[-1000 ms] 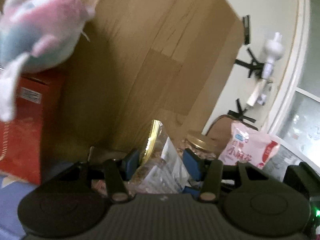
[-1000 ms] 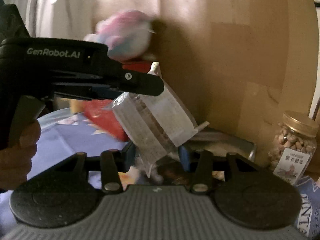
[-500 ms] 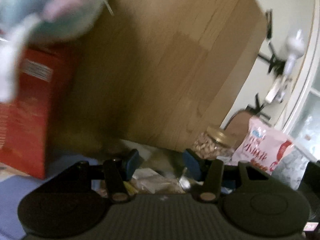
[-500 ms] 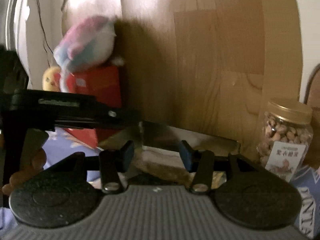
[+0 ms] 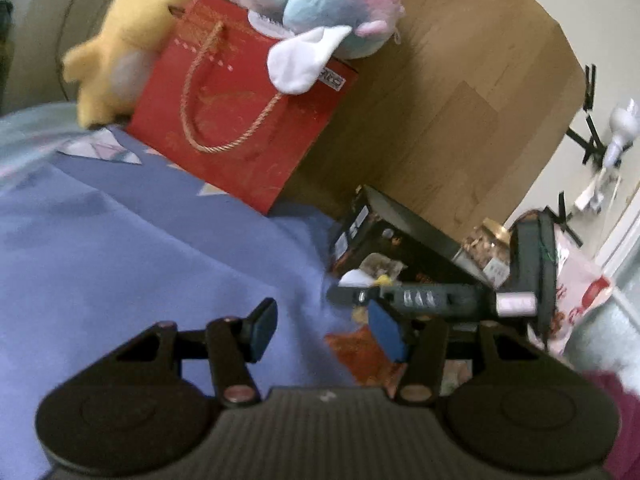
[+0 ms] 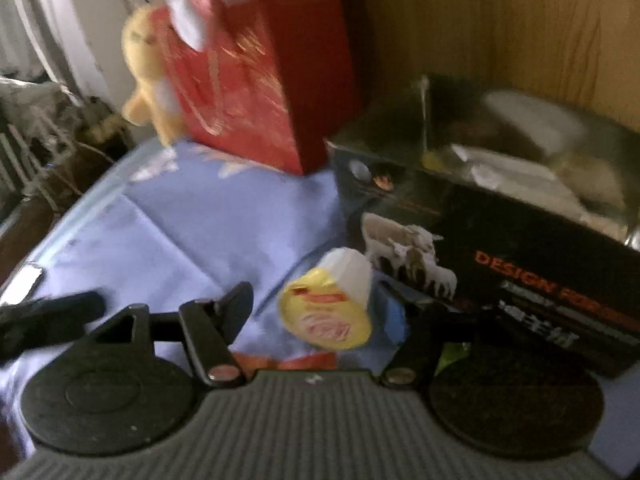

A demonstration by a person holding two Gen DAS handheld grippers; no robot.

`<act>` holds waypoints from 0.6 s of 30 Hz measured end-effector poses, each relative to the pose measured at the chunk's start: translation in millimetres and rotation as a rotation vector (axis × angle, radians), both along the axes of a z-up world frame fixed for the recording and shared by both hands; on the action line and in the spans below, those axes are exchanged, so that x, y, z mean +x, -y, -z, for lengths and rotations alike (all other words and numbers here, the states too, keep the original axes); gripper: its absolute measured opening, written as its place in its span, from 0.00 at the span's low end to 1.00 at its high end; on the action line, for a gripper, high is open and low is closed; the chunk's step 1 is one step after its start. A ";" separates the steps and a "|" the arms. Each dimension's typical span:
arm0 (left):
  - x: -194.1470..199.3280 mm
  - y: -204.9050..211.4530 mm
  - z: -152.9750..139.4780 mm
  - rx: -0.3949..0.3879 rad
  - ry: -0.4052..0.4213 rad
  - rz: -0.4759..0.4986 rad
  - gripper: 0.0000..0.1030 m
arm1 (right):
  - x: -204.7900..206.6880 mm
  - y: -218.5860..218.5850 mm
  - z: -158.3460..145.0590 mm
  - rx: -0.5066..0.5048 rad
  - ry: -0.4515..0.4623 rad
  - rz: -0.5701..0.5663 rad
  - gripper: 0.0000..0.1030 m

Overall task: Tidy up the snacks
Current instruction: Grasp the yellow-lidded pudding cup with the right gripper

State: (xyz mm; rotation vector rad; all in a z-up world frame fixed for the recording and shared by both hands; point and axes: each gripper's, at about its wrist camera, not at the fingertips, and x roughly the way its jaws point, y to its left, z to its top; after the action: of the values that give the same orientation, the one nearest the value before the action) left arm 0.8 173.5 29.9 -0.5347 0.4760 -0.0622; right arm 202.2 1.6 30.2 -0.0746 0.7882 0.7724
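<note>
A black open box [image 6: 500,240] [image 5: 384,240] stands on the blue cloth and holds several clear snack packets [image 6: 520,176]. A small yellow-lidded white cup [image 6: 332,304] lies tilted on the cloth just in front of the box, between my right gripper's [image 6: 316,312] open fingers but not clamped. My left gripper [image 5: 324,330] is open and empty above the cloth, left of the box. An orange-red snack packet [image 5: 360,352] lies under its right finger. The right gripper's black body [image 5: 420,300] shows in the left wrist view.
A red gift bag [image 5: 236,120] [image 6: 248,72] stands behind the box against a wooden panel [image 5: 460,100]. A yellow plush [image 5: 128,40] and a pink-blue plush [image 5: 332,12] rest at and on the bag. A nut jar [image 5: 484,248] and a pink snack bag [image 5: 576,300] stand right.
The left gripper let go of the clear packet, which now lies in the box, and pulled back and down. Both grippers have opened wider and now point at the cloth.
</note>
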 end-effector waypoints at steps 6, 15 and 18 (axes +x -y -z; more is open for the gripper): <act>-23.4 -3.8 -5.2 0.004 0.025 -0.005 0.50 | -39.1 7.5 -10.5 -0.046 0.055 -0.070 0.47; -45.4 6.5 3.0 -0.022 -0.005 0.055 0.50 | -187.3 30.8 -6.5 -0.149 0.297 -0.454 0.47; -48.0 10.5 9.8 -0.069 -0.026 0.083 0.50 | -207.1 37.3 11.6 -0.177 0.326 -0.468 0.48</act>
State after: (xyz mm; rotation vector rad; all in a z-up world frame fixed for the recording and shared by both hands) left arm -47.3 163.0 20.1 -0.5841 0.5224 -0.1518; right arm -4.9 -35.7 18.6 -0.5463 0.5286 1.0965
